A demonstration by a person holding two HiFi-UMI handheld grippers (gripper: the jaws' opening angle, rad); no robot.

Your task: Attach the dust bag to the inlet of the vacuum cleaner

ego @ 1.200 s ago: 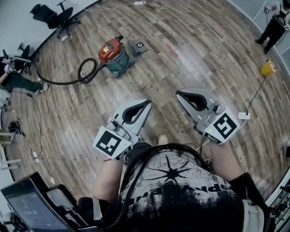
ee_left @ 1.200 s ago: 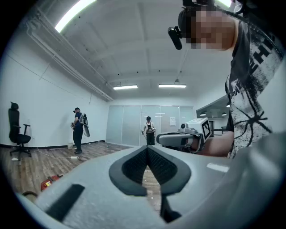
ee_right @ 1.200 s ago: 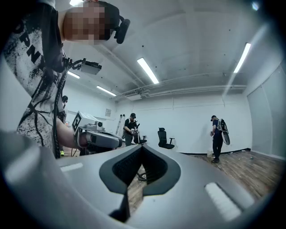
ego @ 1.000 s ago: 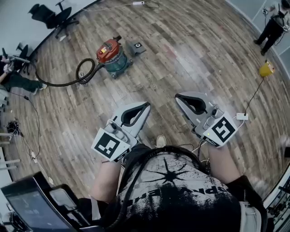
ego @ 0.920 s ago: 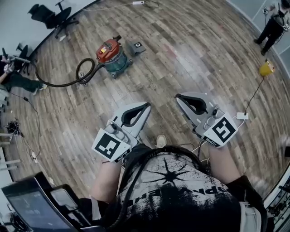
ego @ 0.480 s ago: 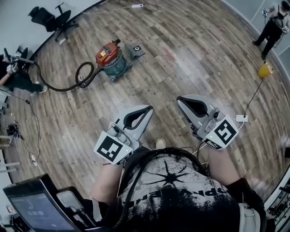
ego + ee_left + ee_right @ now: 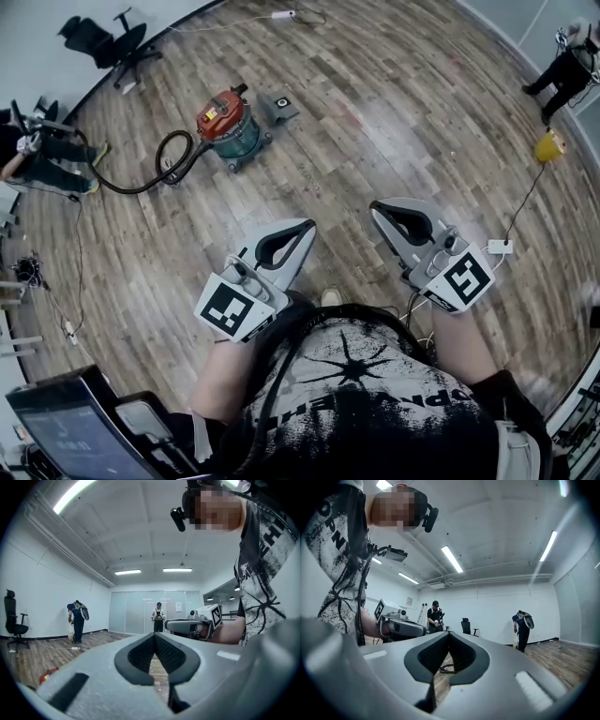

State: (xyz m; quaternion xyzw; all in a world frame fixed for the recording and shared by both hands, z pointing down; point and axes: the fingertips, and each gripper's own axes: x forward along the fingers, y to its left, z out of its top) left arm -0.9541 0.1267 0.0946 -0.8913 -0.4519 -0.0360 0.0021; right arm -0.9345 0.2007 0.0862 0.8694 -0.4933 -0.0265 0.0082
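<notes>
1. The left tool [image 7: 302, 228] is pressed together with nothing between its jaws; it is held level in front of the body.
2. The right tool [image 7: 378, 208] is likewise pressed together and empty, held level, well apart from the left one.
3. The vacuum cleaner [image 7: 232, 120], with a red lid and a green drum, stands on the floor [image 7: 403, 103], well ahead of both tools and off to the left.
4. The dust bag [image 7: 279, 105] is taken to be the flat grey piece with a dark hole. It lies on the floor just beside the vacuum cleaner, on its right side.
5. The hose [image 7: 155, 164] is seen curling away from the left side of the drum. The inlet itself cannot be made out from here.
6. Key relation: bag and vacuum cleaner lie up and left of the tools in the head view, and the left tool is judged nearer to both.
7. Nothing is within reach yet. An approach forward and leftward is judged necessary before any grasp of the bag.
</notes>
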